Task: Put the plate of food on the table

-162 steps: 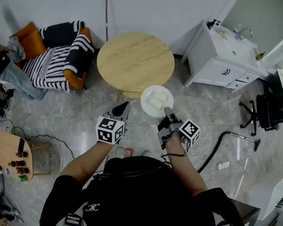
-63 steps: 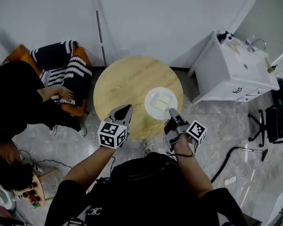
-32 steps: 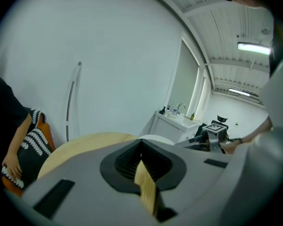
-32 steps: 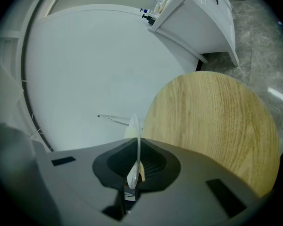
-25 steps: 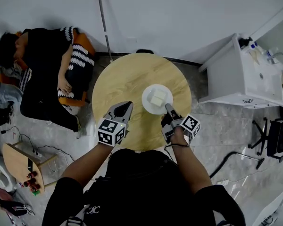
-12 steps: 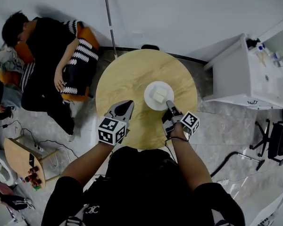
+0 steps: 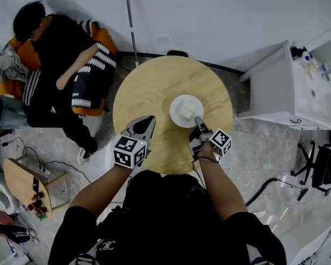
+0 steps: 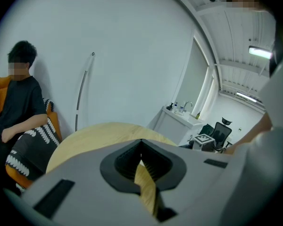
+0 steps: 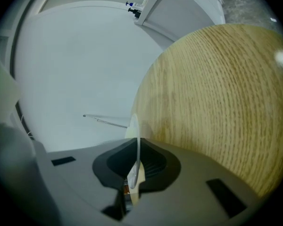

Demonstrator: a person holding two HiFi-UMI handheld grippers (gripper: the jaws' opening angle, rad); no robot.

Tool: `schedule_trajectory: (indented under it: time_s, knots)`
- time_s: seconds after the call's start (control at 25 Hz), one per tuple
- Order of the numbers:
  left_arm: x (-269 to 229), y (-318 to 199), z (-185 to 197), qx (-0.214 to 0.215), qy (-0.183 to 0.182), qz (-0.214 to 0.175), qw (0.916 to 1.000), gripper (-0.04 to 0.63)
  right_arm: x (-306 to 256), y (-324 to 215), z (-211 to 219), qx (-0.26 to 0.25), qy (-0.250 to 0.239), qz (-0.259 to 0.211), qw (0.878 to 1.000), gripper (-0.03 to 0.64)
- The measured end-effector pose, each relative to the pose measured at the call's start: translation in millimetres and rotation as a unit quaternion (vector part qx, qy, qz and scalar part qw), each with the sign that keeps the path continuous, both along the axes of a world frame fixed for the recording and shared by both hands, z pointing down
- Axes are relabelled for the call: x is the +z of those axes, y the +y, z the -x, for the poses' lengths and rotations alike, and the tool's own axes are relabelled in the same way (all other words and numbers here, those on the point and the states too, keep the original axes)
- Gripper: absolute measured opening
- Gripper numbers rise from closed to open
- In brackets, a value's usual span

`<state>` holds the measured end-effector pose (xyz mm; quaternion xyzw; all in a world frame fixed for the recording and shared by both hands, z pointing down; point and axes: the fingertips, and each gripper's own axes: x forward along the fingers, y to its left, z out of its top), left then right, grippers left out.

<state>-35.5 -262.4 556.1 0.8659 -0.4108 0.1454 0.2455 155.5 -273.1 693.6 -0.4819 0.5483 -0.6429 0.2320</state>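
The right gripper (image 7: 198, 123) is clamped on the near rim of the white plate (image 7: 177, 106), just above frame centre. The plate carries a pale block of food (image 7: 186, 112) over the round wooden table (image 7: 149, 87). The left gripper (image 7: 145, 123), to its left, has its jaws together and empty. Each marker cube (image 7: 128, 151) bears black-and-white squares. The shirt emblem (image 7: 107, 244), at lower left, is too small to read.

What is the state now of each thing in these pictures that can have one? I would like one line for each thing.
plate: gripped at its rim, over the table, food on it; whether it rests there is unclear.
right claw: shut on the plate's rim.
left claw: shut, holding nothing.
person: seated on the sofa.
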Motion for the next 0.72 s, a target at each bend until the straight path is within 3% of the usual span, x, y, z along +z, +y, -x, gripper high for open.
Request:
schedule_trajectory:
  time_s: [0.72]
  knots:
    - [3.8, 4.9, 5.7, -0.008, -0.004, 0.01, 0.9999, 0.005, 18.6, 0.4, 1.4, -0.001, 0.006, 0.026, 1.0, 0.02]
